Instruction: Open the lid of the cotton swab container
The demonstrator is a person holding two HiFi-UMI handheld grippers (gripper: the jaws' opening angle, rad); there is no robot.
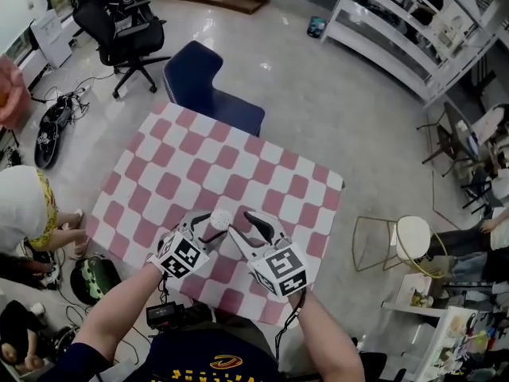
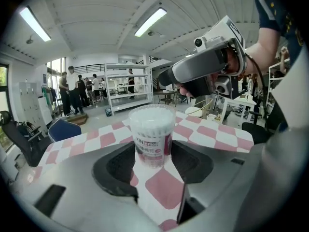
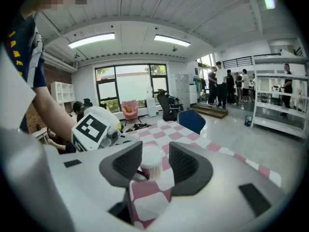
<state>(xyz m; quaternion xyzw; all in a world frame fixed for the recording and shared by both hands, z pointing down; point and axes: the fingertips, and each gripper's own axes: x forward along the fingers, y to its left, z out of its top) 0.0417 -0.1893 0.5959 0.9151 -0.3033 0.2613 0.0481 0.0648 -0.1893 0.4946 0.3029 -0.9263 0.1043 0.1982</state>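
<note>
The cotton swab container [image 2: 152, 134] sits upright between the jaws of the left gripper [image 1: 213, 228]. The jaws stand wide and their dark pads [image 2: 116, 166] press on its two sides, so the left claw holds the container. The container is a clear round tub packed with white swabs, and its lid [image 2: 151, 111] is on. Its label reads "XIN" in dark letters, followed by a dark red patch with white letters that look like "emei". The line of small print under that is too small to read.

In the head view the container is over the 6 o'clock end of the pink-and-white checked table [image 1: 199, 157]. The left gripper comes in from about 8 o'clock of it and the right gripper [image 3: 157, 164] from about 4 o'clock. The right claw is about half open. The container's top shows in its gap, with space left on one side, and the pads do not press on it.

Each gripper carries a cube with black-and-white square markers [image 1: 285, 269]. A blue chair [image 1: 208, 86] stands at the table's 12 o'clock.
</note>
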